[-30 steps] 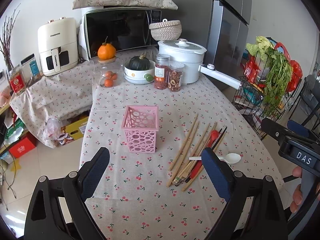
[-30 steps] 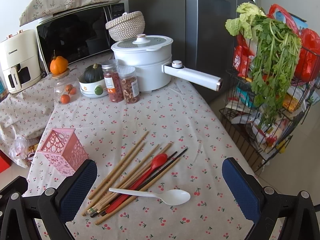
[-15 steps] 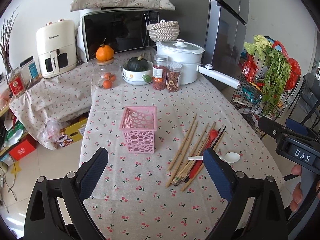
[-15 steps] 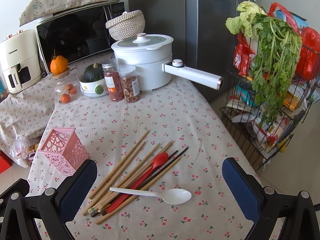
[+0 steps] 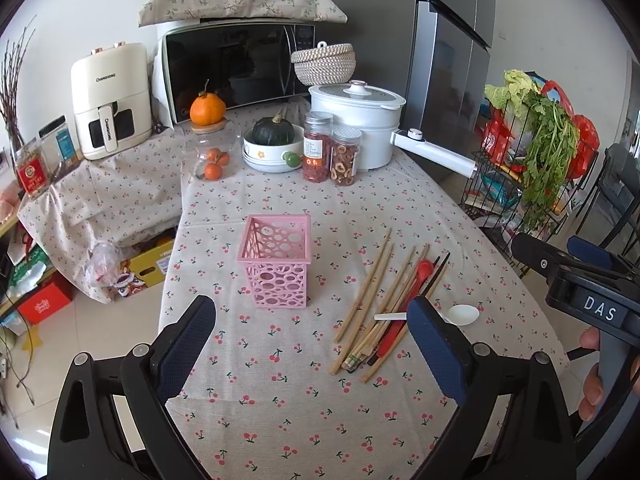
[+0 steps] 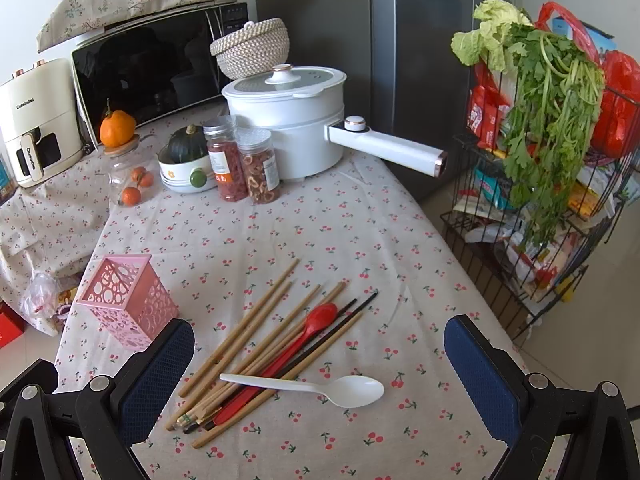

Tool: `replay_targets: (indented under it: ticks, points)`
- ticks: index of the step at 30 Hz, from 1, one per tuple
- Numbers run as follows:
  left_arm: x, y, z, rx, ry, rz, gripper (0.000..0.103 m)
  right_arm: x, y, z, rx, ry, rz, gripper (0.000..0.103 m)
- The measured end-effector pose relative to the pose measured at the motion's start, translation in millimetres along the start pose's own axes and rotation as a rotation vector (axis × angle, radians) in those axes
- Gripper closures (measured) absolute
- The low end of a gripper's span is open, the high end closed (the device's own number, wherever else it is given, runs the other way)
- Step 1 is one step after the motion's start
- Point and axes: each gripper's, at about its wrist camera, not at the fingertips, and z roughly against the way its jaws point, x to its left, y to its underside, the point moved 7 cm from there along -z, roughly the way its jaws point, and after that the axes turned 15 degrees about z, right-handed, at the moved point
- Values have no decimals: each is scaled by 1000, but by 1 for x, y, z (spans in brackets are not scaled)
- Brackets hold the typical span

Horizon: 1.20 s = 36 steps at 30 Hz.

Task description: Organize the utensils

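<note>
A pink perforated holder [image 5: 277, 264] [image 6: 127, 300] stands upright and empty on the cherry-print tablecloth. To its right lies a loose pile of bamboo chopsticks [image 5: 370, 300] [image 6: 256, 328], black chopsticks [image 6: 332, 336], a red spoon [image 5: 416, 280] [image 6: 304, 340] and a white plastic spoon [image 5: 462, 315] [image 6: 340, 390]. My left gripper [image 5: 310, 344] hovers open above the near table, short of the holder. Over the pile my right gripper [image 6: 318, 368] hangs open, holding nothing; its body and a hand show in the left wrist view [image 5: 588, 296].
At the table's far end stand a white pot with a long handle [image 6: 296, 120], two spice jars [image 6: 242, 164], a bowl with a squash [image 5: 274, 144] and a glass jar of oranges [image 5: 210, 152]. A wire rack of greens [image 6: 548, 152] stands off the right edge.
The left wrist view has pulled back slightly, so the holder and pile sit a little farther away. The right gripper has barely moved. Both stay open.
</note>
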Motion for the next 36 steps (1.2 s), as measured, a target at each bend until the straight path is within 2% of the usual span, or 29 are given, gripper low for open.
replay_targets:
  ticks: [9, 36]
  points:
    - [1, 0, 1, -12, -11, -4, 1, 0, 0, 0, 1, -4, -2, 0]
    - [5, 0, -1, -42, -57, -30, 0, 5, 4, -8, 29, -25, 0, 0]
